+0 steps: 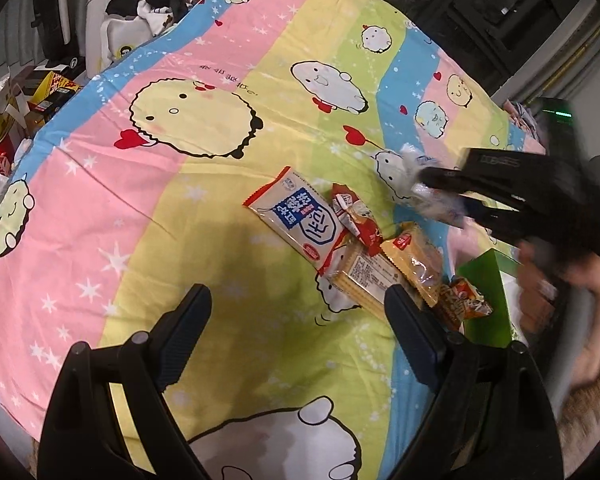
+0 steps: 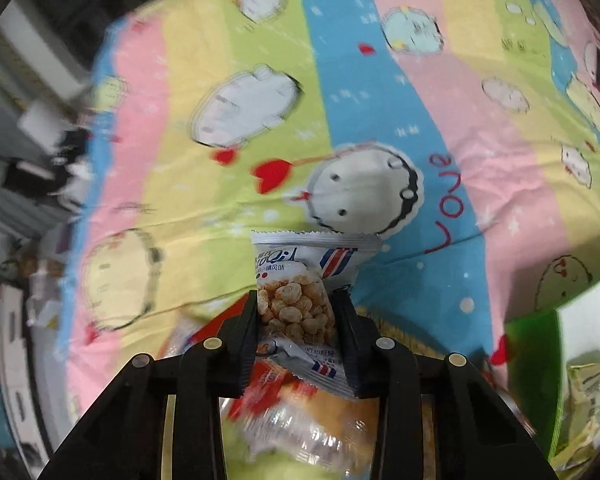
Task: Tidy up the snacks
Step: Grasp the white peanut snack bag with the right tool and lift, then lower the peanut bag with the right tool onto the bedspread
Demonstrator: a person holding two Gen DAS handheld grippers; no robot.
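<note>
I have my right gripper clamped on a small silver-white plastic snack packet with a clear window of puffed golden balls; both pads press its sides and it sticks up between the fingers, lifted above the pastel striped cartoon-print bedsheet. From the left wrist view that same packet shows blurred in the black jaws, over the sheet beyond the pile. My left gripper hangs wide open with nothing between its fingers, above the sheet just short of the remaining snacks. Those lie clustered together: a white and red flat biscuit pouch with blue lettering, a small red and white wrapped snack touching it, a clear-wrapped stack of pale crackers, an orange-wrapped bread pack and a small orange crinkled packet. A green box sits just beside them at the right, a yellow-green packet inside
</note>
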